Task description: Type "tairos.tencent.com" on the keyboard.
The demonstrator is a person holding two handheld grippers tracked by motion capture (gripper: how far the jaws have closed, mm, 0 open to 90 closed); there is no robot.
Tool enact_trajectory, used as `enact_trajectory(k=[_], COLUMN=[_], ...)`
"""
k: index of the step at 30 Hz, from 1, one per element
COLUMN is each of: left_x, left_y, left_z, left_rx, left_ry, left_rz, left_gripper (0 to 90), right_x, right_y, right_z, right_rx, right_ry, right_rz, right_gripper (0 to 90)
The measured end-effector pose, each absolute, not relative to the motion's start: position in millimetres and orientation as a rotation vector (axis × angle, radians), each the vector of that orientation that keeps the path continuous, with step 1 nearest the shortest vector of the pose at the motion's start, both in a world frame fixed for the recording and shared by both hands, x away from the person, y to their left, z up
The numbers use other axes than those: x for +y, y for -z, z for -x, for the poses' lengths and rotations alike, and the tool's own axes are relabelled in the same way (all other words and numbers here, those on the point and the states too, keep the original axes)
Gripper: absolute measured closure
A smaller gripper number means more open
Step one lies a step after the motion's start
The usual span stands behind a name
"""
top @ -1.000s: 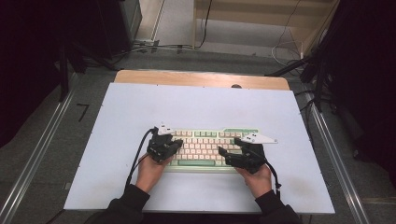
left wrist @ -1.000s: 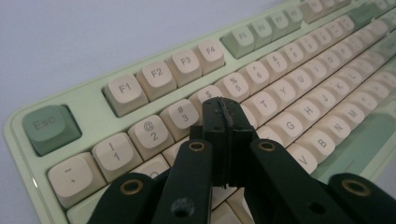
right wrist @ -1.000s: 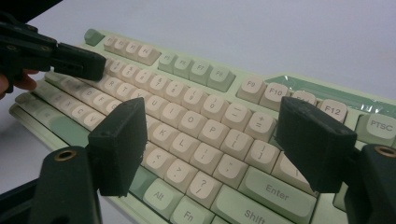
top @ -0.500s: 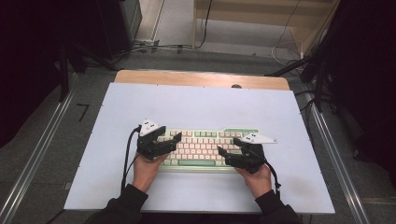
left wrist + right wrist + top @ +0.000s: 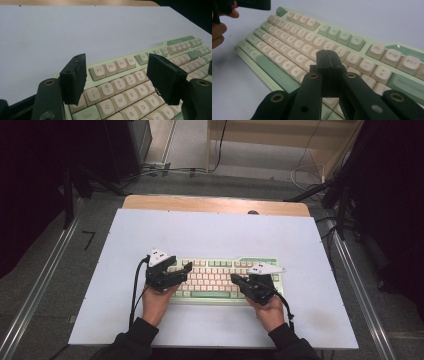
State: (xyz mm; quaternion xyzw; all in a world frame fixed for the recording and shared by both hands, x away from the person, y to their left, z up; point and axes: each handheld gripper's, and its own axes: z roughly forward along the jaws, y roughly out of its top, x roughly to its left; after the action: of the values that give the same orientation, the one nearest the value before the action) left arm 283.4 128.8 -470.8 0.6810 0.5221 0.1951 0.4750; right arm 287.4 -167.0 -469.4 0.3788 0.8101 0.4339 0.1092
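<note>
A pale green keyboard [image 5: 220, 276] with beige keys lies on the white table top, near its front edge. My left gripper [image 5: 184, 269] hovers over the keyboard's left end. In the left gripper view it [image 5: 116, 61] is open, its two black pads wide apart above the F-key and number rows of the keyboard [image 5: 120, 97], holding nothing. My right gripper [image 5: 235, 280] points left over the right half of the keys. Its pads [image 5: 327, 57] are pressed together just above the keyboard [image 5: 294, 40], with nothing between them.
The white table top [image 5: 210, 235] has a wooden strip [image 5: 215, 204] along its far edge. Metal rails [image 5: 40, 285] run along both sides, and cables lie on the floor behind. The other hand with its gripper [image 5: 249, 3] shows at the upper left of the right gripper view.
The left hand and its gripper have shifted a little to the left, toward the keyboard's left end. The right hand has stayed almost still.
</note>
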Motion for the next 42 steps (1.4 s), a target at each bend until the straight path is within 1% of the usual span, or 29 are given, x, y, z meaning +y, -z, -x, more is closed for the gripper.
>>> enact_trajectory(k=[7, 15, 38, 40, 42], left_x=[129, 127, 128, 128, 128], left_y=[471, 471, 471, 471, 471], left_z=[-283, -283, -283, -283, -283], left_rx=[1.275, 1.275, 1.271, 1.27, 1.271], left_ry=[-0.474, -0.472, -0.466, -0.467, -0.465], left_rz=[-1.674, -1.679, -1.684, -1.682, -1.682], left_gripper=[33.4, 33.7, 33.7, 33.7, 33.7], right_x=[-145, -133, -124, -128, -133], right_y=[476, 483, 491, 486, 479], right_z=[-286, -286, -286, -285, -285], right_rx=[2.461, 2.507, 2.528, 2.5, 2.465], right_ry=[-1.266, -1.237, -1.186, -1.233, -1.285], right_rz=[-1.048, -1.025, -1.015, -1.023, -1.039], right_gripper=[87.7, 87.7, 87.6, 84.6, 78.1])
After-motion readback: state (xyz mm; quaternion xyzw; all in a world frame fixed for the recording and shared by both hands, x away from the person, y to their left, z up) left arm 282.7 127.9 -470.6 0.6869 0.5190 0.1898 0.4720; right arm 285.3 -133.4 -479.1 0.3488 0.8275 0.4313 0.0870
